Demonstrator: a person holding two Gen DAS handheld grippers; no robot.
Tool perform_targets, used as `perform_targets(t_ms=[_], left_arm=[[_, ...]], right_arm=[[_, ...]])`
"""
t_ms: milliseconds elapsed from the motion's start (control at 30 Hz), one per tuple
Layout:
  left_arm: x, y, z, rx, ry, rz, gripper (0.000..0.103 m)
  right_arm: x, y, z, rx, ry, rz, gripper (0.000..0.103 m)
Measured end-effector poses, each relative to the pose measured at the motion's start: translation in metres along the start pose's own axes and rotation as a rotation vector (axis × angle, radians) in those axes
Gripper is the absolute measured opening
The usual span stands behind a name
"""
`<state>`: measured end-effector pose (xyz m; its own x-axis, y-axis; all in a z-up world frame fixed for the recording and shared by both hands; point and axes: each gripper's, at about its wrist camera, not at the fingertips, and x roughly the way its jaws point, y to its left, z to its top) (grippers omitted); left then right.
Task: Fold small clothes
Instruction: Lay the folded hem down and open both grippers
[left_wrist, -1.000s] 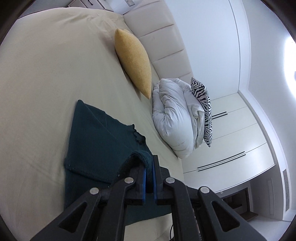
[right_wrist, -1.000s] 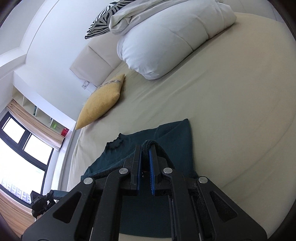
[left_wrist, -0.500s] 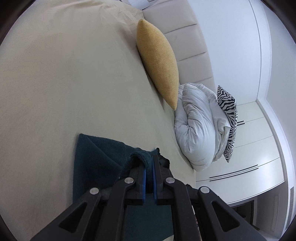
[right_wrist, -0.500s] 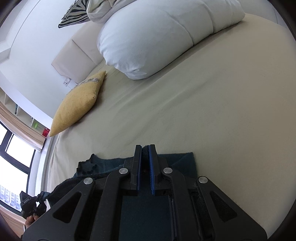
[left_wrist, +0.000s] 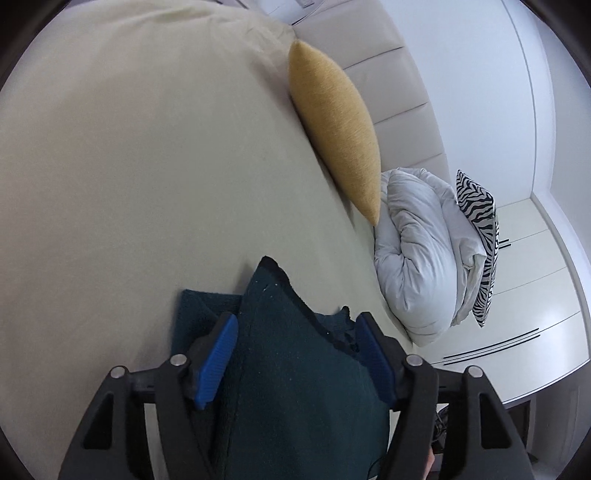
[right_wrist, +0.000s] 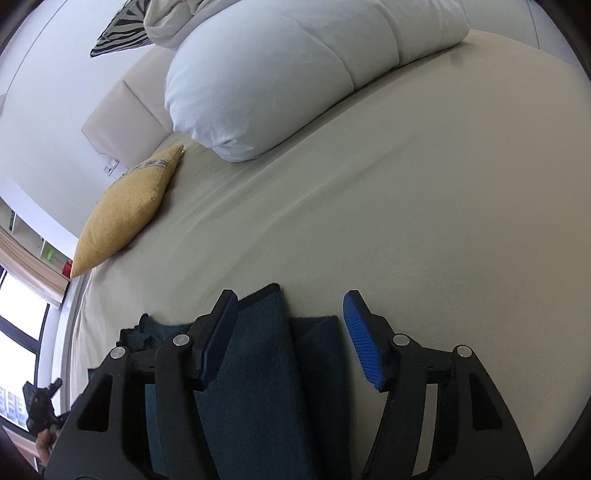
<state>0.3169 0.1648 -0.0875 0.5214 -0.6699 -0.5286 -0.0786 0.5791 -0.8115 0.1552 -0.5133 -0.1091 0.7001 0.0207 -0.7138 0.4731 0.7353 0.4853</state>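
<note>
A dark teal knit garment (left_wrist: 295, 369) lies folded on the beige bed sheet (left_wrist: 147, 184), its folded layer resting on a lower layer. My left gripper (left_wrist: 297, 326) is open, its blue-padded fingers spread either side of the fold. In the right wrist view the same garment (right_wrist: 258, 369) lies under my right gripper (right_wrist: 290, 304), which is also open with nothing between its pads. The near part of the garment is hidden behind both gripper bodies.
A yellow cushion (left_wrist: 336, 125) and a rolled white duvet (left_wrist: 421, 258) with a zebra pillow (left_wrist: 480, 236) lie along the padded headboard (left_wrist: 388, 85). White wardrobes (left_wrist: 524, 314) stand beyond. A window (right_wrist: 18, 314) is at the left in the right wrist view.
Both grippers were shut on the garment's edge and carried it over onto itself. Now both have opened and let it go, and the fold lies flat.
</note>
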Motion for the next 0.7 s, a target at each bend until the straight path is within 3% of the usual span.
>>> perform_targets(t_ms=[133,367,467,533,700], left_arm=[[-0.029,-0.009,-0.021,0.063,-0.020,0.019,0.069],[-0.052,0.008,-0.085,0.142,0.006,0.134,0.069],[-0.057,0.009,-0.110,0.210,-0.002,0.208,0.066],[-0.059,0.008,-0.122,0.249,-0.001,0.232,0.058],[-0.060,0.005,-0.135,0.330,-0.014,0.296,0.052]], right_arm=[[-0.025,0.010,-0.025,-0.073,0.010,-0.005,0.059],[-0.049,0.015,-0.081,-0.187,0.054,-0.040,0.059],[-0.075,0.002,-0.105,-0.188,0.052,-0.039,0.059],[-0.082,-0.001,-0.116,-0.197,0.055,-0.045,0.059],[-0.093,-0.008,-0.131,-0.218,0.069,-0.070,0.059]])
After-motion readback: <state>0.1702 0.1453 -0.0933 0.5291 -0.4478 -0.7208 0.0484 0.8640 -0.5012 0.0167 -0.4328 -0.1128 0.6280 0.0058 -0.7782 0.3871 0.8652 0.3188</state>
